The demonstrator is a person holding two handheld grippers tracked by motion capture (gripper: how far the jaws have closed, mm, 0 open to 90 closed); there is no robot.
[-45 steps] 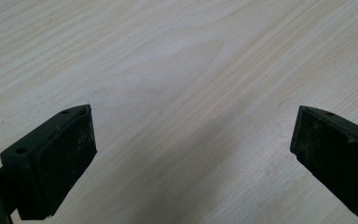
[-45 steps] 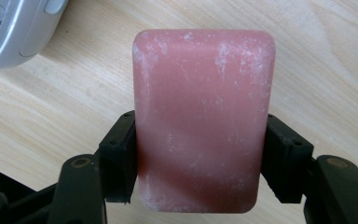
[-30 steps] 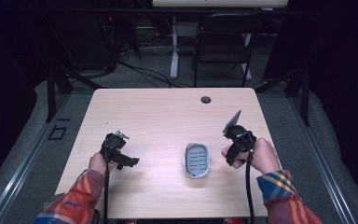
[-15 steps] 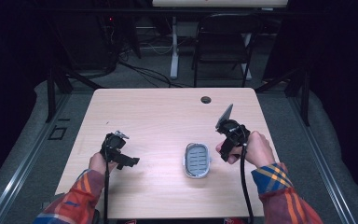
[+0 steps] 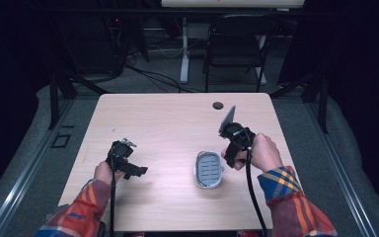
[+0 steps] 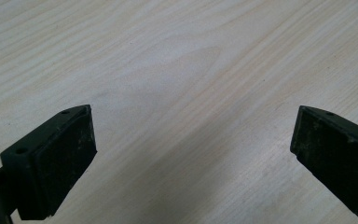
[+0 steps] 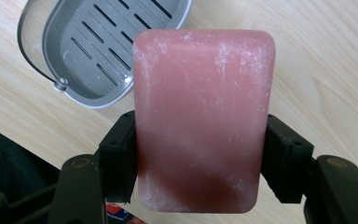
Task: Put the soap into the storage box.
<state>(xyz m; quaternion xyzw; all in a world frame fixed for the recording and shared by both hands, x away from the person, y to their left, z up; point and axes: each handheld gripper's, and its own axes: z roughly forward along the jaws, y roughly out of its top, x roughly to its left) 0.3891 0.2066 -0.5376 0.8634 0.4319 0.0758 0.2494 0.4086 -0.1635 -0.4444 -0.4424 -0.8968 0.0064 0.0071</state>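
Clamped on a pink soap bar (image 7: pixel 204 119), the right tool (image 5: pixel 233 140) is drifting up-frame past the grey soap dish (image 5: pixel 209 169), the drop still pending, while the left tool (image 5: pixel 123 159) is idling open at lower left

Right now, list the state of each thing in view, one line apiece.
Pink soap bar: clamped by its long sides, held above the table, not in the dish.
Grey soap dish: empty, lying flat on the table, slotted tray showing.
Right tongs: shut on the soap bar.
Left tongs: open, nothing between the pads, over bare wood.
Table: light wood.
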